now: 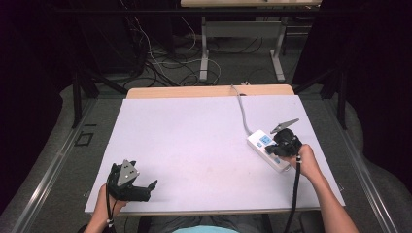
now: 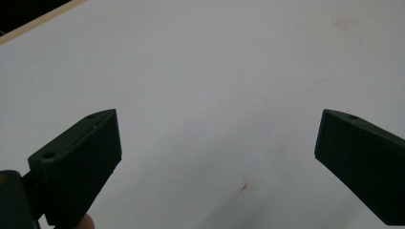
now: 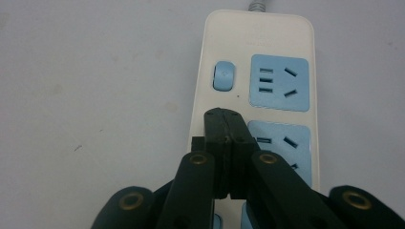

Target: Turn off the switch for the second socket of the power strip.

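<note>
My right gripper has its jaws pressed together with nothing between them, the tips hovering over the white power strip just short of its blue switch. The strip lies at the right side of the table, its cord running off the far edge. I judge the switch press is the step at hand and is not yet made. My left gripper rests near the front edge, jaws wide apart and empty.

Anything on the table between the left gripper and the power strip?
Nothing: the high view shows bare white table between the left gripper and the power strip, where the right gripper sits.
</note>
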Demonstrator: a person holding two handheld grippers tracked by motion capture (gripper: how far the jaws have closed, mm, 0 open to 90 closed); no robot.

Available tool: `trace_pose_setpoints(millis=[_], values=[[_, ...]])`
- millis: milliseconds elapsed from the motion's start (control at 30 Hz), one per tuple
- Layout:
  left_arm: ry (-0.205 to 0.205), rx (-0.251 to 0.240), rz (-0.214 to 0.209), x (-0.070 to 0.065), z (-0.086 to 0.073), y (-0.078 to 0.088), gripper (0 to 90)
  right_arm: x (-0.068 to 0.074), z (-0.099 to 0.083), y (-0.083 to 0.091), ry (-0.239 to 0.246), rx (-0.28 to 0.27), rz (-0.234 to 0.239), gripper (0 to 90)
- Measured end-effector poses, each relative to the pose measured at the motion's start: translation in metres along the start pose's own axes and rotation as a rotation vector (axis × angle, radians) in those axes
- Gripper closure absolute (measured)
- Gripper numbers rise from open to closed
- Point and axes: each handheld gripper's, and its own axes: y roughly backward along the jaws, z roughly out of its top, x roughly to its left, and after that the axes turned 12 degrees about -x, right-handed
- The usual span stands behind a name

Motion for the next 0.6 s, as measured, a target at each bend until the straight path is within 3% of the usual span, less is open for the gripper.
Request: trace_pose_setpoints(millis=[333,600], values=[[-0.005,0.001,-0.002,0.0001,0.0002,0.0000,2.0,0.0029,0.0002,-0.0018,0.003,-0.005,-0.013,90.0],[0.003,0.004,-0.006,-0.0010,0.0001,-0.0004,2.0,0.0047,0.0009,-0.0021,0.006,0.021,-0.035,90.0]])
